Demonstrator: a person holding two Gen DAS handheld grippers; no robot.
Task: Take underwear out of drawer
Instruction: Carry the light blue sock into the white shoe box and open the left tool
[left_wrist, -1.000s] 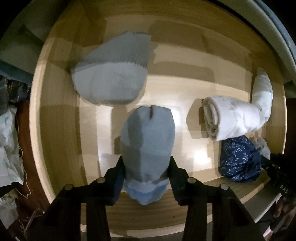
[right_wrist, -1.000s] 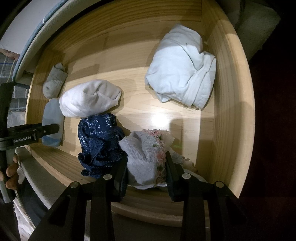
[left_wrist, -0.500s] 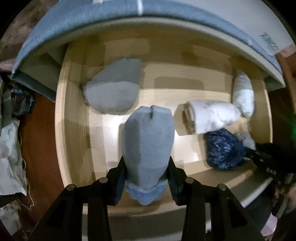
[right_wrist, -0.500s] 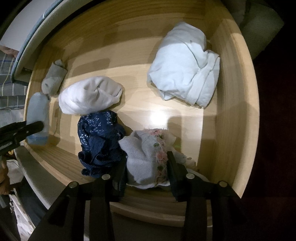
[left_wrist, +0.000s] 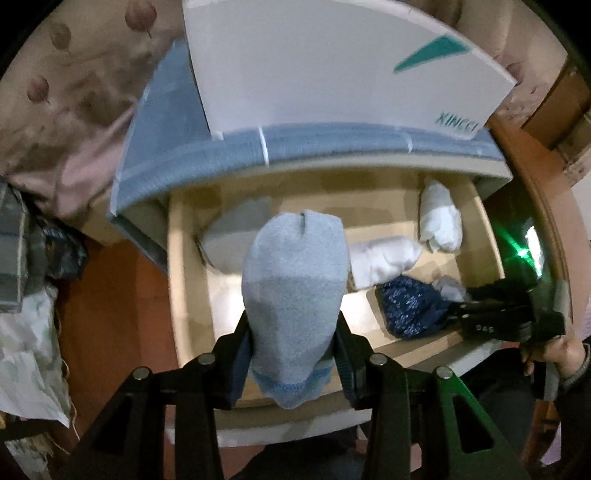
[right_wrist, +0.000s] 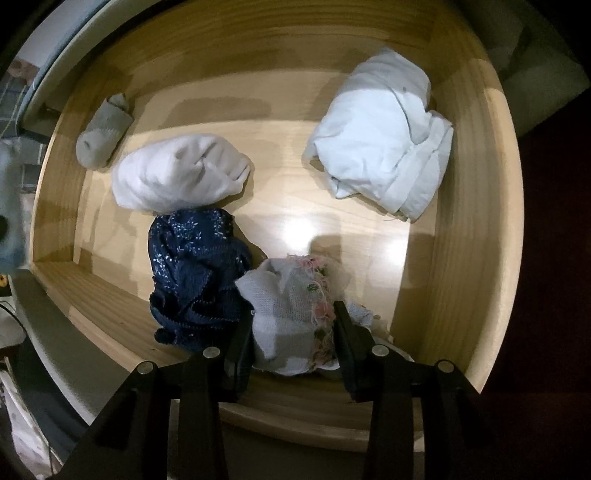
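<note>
In the left wrist view, a grey bundle is being held between the fingers of the left gripper, which are closed against its sides. The bundle is being gripped near its blue-edged end, so its long axis is running straight out along the fingers, with the notched rounded end pointing away from the camera and down toward the drawer. It is being carried above the drawer rather than resting in it, probably so that it can be brought clear of the front edge.

In the right wrist view, a pale mesh piece with pink trim is being pinched by the right gripper at the near front corner of the drawer. The jaws are pressed on the cloth, which is crumpled with no clear long axis, and whether it is lifted off the drawer floor cannot be told. A dark blue patterned piece is lying just beside it, touching it on one side.

Farther in, a white roll is lying behind the blue piece, a small grey bundle is resting near the far corner, and a pale folded garment is sitting by the opposite wall, well apart from both grippers.
</note>
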